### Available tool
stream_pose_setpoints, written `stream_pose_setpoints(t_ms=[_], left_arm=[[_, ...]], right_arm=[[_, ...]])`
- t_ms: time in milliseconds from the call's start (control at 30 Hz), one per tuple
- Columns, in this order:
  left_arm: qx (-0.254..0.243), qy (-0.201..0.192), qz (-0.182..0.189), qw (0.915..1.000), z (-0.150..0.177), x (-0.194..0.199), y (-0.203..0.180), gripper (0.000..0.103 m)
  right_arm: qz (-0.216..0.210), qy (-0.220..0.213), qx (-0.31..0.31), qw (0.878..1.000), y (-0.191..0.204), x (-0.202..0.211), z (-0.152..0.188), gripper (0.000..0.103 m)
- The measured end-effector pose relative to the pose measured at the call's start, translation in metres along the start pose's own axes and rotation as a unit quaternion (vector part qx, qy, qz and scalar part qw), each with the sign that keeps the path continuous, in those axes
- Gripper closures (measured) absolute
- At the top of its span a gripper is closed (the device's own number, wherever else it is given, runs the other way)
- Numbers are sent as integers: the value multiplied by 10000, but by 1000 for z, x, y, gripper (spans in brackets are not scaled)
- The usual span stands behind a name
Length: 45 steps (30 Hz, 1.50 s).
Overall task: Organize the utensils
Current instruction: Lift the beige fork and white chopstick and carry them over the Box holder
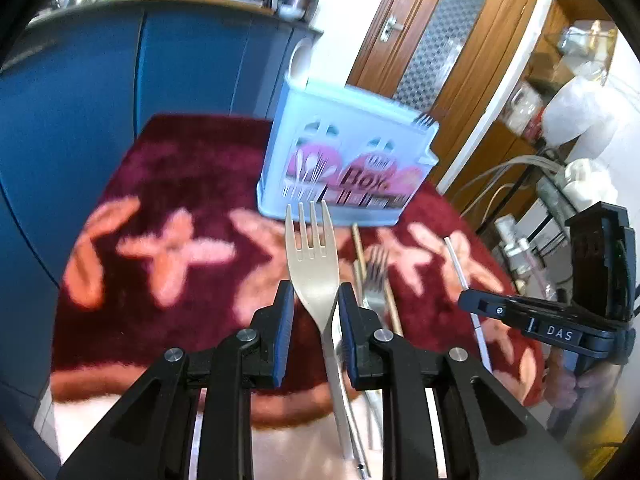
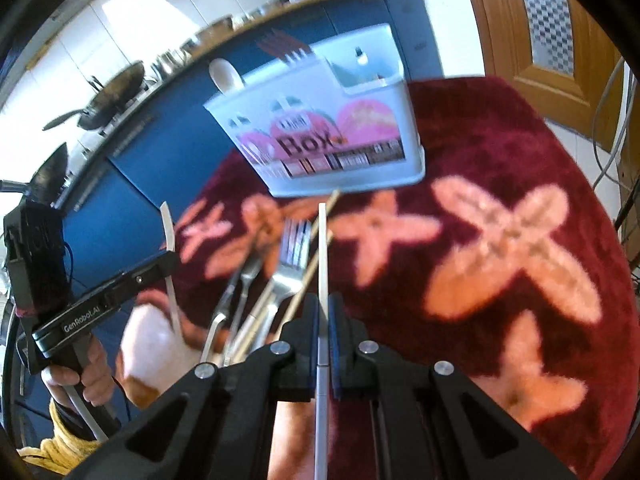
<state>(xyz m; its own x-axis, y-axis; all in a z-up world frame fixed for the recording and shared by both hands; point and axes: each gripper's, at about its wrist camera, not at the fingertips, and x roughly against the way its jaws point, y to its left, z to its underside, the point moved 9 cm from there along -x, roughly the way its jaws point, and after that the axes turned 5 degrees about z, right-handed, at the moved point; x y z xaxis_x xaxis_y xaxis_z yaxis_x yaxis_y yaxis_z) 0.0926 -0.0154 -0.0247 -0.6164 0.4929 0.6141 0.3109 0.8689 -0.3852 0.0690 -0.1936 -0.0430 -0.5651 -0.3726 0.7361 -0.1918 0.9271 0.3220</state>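
Before the utensil box [image 1: 344,160], left jaws grip a fork [image 1: 312,264], right jaws a straw [image 2: 322,264], above loose cutlery [image 2: 280,280].

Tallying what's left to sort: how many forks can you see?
3: a held fork in the left gripper, a loose fork on the rug, a stored fork in the box. The pile may hide more.

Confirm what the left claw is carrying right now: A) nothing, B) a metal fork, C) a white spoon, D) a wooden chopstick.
B: in the left wrist view the left claw is shut on the neck of a metal fork, tines pointing toward the utensil box.
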Motion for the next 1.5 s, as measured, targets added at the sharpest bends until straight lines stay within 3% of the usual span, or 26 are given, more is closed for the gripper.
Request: stream_pose_setpoints(t_ms=[233, 433, 733, 1000, 1367, 1500], left_arm=[[-229, -726, 106, 9970, -24, 36, -17, 81], [-446, -1141, 121, 9924, -43, 56, -28, 81], [-726, -1439, 11, 9869, -84, 64, -42, 81], [-907, -1678, -287, 9812, -142, 60, -44, 81], [-1238, -1987, -620, 9702, -232, 36, -53, 81], [-1218, -1871, -649, 9726, -245, 10, -50, 81]], right_arm=[[108, -839, 113, 9964, 15, 33, -28, 97], [198, -1242, 239, 9918, 20, 51, -47, 97], [298, -1619, 197, 9862, 17, 63, -82, 97], [377, -1952, 146, 9799, 10, 68, -115, 97], [655, -2368, 273, 9690, 3, 51, -171, 97], [732, -2531, 251, 9643, -3, 44, -189, 97]])
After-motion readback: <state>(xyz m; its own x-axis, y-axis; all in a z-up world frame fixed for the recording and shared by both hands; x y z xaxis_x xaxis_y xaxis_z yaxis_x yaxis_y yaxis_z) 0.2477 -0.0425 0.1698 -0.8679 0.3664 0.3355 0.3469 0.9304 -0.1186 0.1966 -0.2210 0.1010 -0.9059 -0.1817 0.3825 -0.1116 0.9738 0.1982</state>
